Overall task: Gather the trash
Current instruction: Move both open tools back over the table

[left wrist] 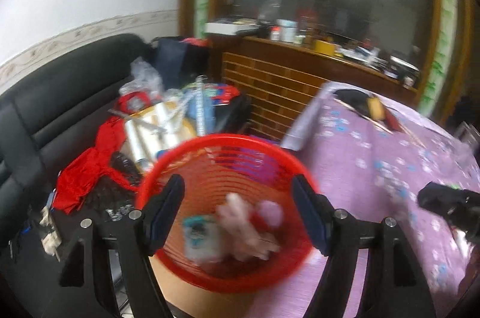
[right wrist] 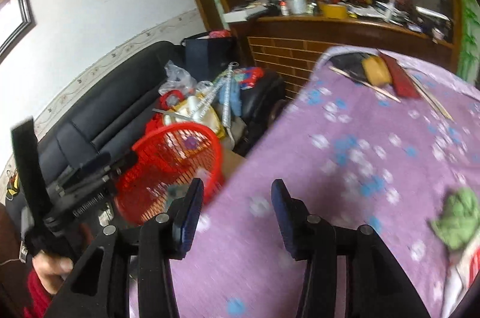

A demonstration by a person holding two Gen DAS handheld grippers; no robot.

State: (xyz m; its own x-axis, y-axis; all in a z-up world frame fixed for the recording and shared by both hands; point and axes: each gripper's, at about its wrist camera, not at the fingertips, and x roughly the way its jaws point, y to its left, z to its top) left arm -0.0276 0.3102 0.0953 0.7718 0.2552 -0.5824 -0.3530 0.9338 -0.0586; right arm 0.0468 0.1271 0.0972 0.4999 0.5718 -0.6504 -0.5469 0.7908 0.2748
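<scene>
Red plastic mesh basket (left wrist: 228,216) at the table's (right wrist: 345,198) left edge already holds crumpled scraps, while green crumpled trash (right wrist: 459,216) waits near its right edge, both tools (left wrist: 238,213) (right wrist: 237,216) parted and empty.

It looked like a lived-in home: a black sofa (left wrist: 69,95) heaped with clutter stood against a papered wall, a flowered purple cloth (right wrist: 345,168) covered the table, and a wooden sideboard (left wrist: 300,68) carried household oddments
</scene>
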